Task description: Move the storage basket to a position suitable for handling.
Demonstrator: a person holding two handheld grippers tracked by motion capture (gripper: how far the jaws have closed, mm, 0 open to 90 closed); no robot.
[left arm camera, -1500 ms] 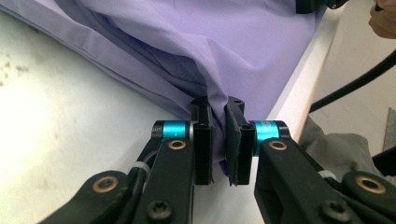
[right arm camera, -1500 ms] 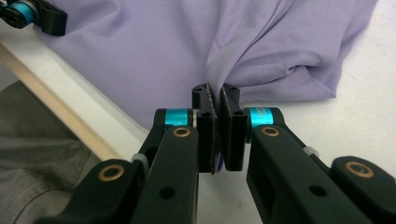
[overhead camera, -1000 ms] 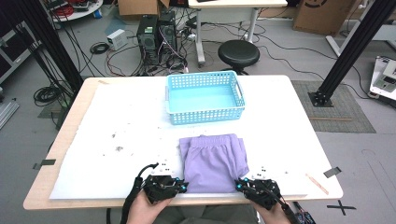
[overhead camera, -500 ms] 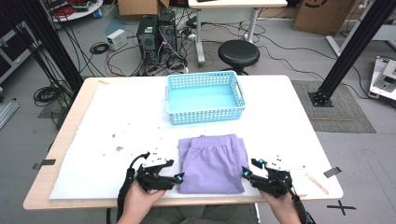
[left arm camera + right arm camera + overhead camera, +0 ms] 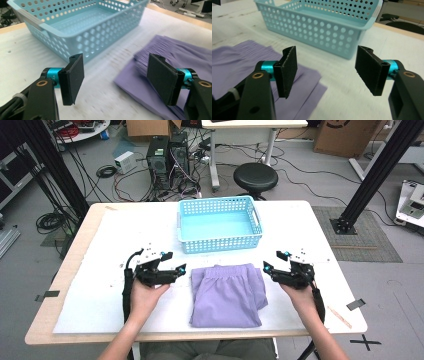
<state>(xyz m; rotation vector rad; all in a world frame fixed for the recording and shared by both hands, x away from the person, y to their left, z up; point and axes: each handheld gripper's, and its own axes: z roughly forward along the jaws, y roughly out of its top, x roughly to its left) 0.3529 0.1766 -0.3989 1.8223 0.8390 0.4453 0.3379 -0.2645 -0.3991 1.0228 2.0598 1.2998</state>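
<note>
Grey floor around the desk (image 5: 90, 315): black stool (image 5: 255, 177) at twelve o'clock, computer towers (image 5: 167, 160) and tangled cables (image 5: 50, 221) toward ten.

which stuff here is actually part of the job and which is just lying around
Likely part of the job:
folded purple garment
light blue basket
left gripper, jaws open
right gripper, jaws open

Just lying about:
black stool
computer towers
floor cables
cardboard box

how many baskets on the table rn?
1. The light blue basket sits at the far middle of the table, beyond the folded purple garment. Nothing on the table is tall enough to hide another.
</note>
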